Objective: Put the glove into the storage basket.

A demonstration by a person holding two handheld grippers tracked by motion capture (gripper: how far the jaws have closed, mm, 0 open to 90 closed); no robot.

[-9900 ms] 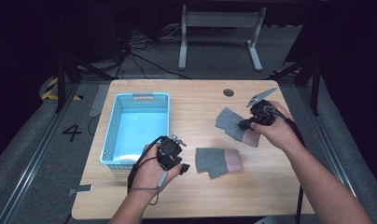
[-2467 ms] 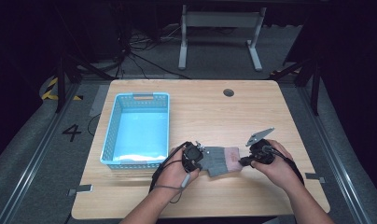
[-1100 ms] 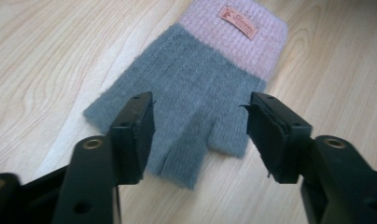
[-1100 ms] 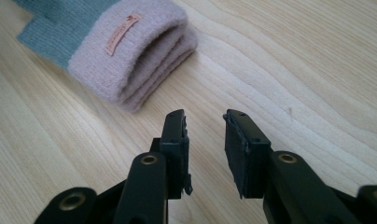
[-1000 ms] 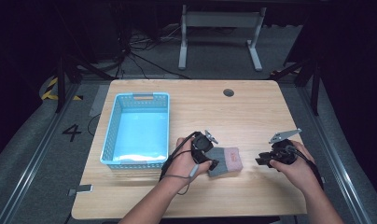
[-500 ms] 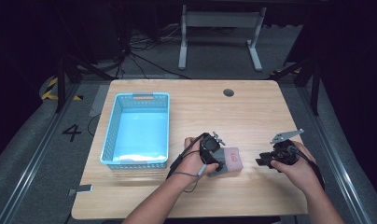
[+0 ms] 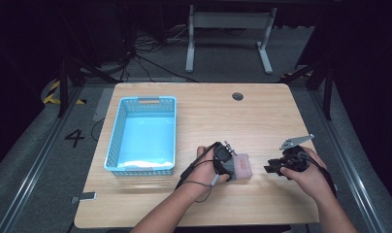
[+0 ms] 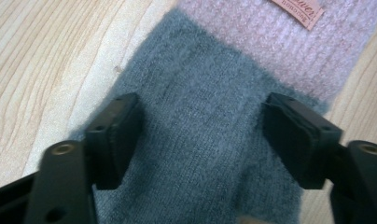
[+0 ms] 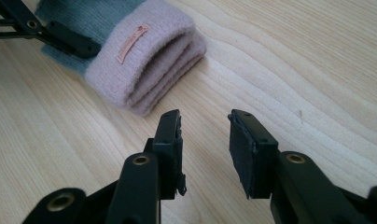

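Note:
A folded pair of grey socks with pink cuffs (image 7: 242, 166) lies on the wooden table (image 7: 262, 116), right of the middle near the front. My left gripper (image 7: 224, 159) is down on the bundle and open. In the left gripper view its jaws stand wide apart on either side of the grey part (image 8: 200, 154), with the pink cuff (image 8: 289, 42) beyond them. My right gripper (image 7: 272, 169) is a short way to the right of the socks, open and holding nothing. In the right gripper view the stacked cuffs (image 9: 149, 60) lie ahead of my right gripper (image 9: 204, 133).
A light blue plastic basket (image 7: 115, 141) stands on the left half of the table. A small round hole (image 7: 237, 96) is in the table top near the back edge. Bare wood stretches behind and to the right of the socks.
Earlier the socks lay apart and both grippers worked them into one bundle. In the last second my left gripper has shifted slightly right onto the bundle. My right gripper has stayed put.

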